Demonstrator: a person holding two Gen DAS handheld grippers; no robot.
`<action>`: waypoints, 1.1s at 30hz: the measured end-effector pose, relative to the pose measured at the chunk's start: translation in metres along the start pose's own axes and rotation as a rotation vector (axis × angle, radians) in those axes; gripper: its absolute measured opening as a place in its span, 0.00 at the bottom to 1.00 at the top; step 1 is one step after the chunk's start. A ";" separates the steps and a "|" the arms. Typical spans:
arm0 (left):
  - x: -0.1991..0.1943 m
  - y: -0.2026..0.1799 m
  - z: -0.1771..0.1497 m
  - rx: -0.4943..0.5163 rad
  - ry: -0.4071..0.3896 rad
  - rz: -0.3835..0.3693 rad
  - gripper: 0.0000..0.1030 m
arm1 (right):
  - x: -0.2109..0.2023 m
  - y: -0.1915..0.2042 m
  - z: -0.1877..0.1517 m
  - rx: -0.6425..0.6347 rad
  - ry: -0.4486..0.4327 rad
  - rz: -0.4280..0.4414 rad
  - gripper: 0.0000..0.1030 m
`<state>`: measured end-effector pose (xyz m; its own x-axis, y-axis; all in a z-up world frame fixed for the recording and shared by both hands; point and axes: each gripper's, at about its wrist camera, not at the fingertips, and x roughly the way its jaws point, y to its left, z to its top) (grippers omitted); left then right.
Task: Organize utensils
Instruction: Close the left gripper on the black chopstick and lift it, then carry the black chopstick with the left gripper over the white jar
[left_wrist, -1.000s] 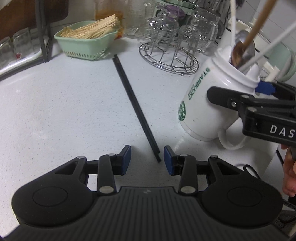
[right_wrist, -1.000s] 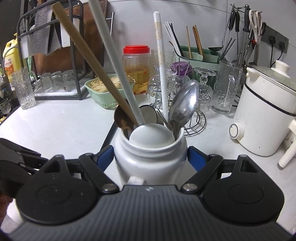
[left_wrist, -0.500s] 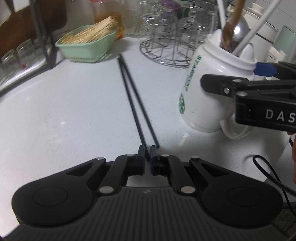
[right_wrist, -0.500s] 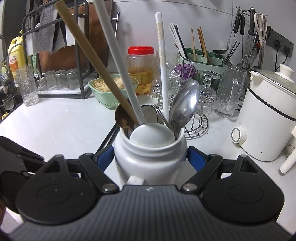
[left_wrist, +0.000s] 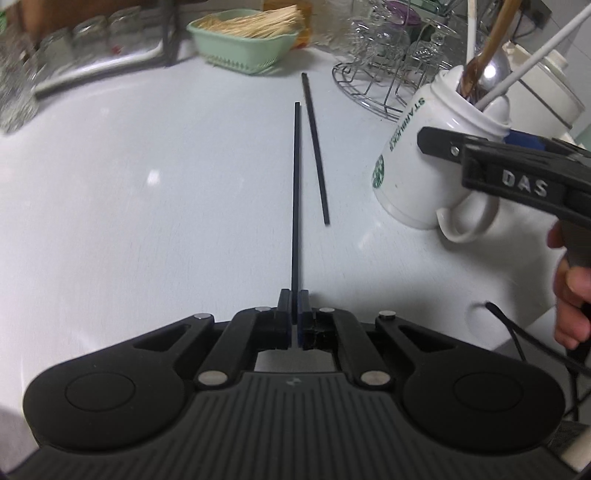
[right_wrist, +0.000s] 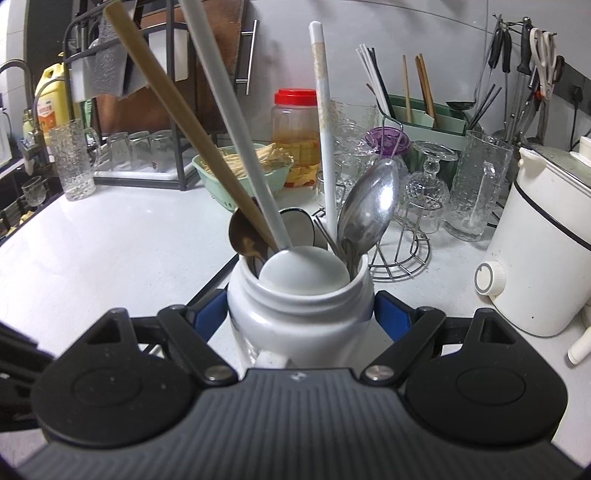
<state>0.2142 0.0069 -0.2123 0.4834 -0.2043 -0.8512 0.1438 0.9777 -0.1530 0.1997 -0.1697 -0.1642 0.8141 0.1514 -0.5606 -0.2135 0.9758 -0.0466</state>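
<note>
The right gripper (right_wrist: 300, 314) holds the white Starbucks mug (left_wrist: 436, 155) tight between its fingers; in the mug stand spoons and long sticks; the left gripper (left_wrist: 294, 306) pinches one thin black chopstick (left_wrist: 296, 192); another black chopstick (left_wrist: 315, 147) lies on the white bench (left_wrist: 147, 177) between it and the mug.

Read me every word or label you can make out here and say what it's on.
"STARBUCKS": white mug, green lettering, with a round green logo below.
"DAS": right gripper, raised letters on its side.
Yellow oil bottle: orange label, print too small to read.
</note>
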 end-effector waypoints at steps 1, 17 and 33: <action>-0.004 -0.001 -0.005 -0.008 -0.002 0.007 0.02 | 0.000 0.000 0.000 -0.004 0.000 0.006 0.86; -0.044 -0.005 -0.079 -0.221 0.032 -0.008 0.03 | -0.004 -0.003 -0.001 -0.056 0.003 0.106 0.86; -0.031 -0.009 -0.083 -0.278 0.013 0.010 0.24 | -0.007 0.002 -0.005 -0.077 -0.010 0.139 0.86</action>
<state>0.1256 0.0086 -0.2260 0.4720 -0.1954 -0.8597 -0.1048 0.9558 -0.2747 0.1911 -0.1694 -0.1643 0.7789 0.2863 -0.5580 -0.3654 0.9303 -0.0328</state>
